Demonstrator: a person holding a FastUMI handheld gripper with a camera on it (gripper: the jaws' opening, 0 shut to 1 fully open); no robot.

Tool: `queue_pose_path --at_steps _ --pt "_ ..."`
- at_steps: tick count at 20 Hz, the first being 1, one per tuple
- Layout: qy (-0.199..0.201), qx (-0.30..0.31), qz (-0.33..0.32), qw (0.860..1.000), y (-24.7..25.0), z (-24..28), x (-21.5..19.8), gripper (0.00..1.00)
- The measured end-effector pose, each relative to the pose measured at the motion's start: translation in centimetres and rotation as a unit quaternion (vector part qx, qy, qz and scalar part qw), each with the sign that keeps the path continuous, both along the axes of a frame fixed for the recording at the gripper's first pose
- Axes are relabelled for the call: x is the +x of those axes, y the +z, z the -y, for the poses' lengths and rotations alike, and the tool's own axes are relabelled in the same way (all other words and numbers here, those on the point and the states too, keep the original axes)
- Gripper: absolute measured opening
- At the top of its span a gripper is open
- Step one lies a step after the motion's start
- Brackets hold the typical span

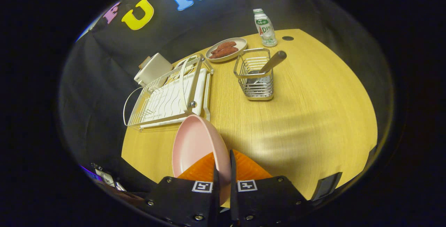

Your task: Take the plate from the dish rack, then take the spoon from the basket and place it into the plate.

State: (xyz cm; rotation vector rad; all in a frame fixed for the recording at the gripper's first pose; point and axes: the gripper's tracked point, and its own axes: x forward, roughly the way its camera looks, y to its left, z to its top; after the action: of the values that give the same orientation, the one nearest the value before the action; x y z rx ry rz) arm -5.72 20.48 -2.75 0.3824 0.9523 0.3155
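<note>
The plate (195, 143), smooth, round and pale pink with a shallow upturned rim, stands on edge above the desk (313, 115), its rim pinched between the two fingers of the hand-held gripper (223, 166), which are pressed close together on it. Just beyond the plate lies the dish rack (167, 98), a white wire frame with a ribbed, wavy drain tray, near the desk's left edge. To its right stands a square wire basket (256, 77) of shiny metal, holding the spoon (268, 65), whose rounded handle leans out over the rim. Farther back, near the desk's far edge, an oval plate of reddish sausages (225, 49) sits beside a small plastic bottle (265, 28). The desk top is light wood grain.
</note>
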Motion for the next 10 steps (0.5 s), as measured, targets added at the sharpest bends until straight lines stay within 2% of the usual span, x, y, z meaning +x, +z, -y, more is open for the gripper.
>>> queue_pose_path --at_steps 10 --pt "0.004 0.046 -0.035 0.998 -3.0 -1.2 0.1 0.13"
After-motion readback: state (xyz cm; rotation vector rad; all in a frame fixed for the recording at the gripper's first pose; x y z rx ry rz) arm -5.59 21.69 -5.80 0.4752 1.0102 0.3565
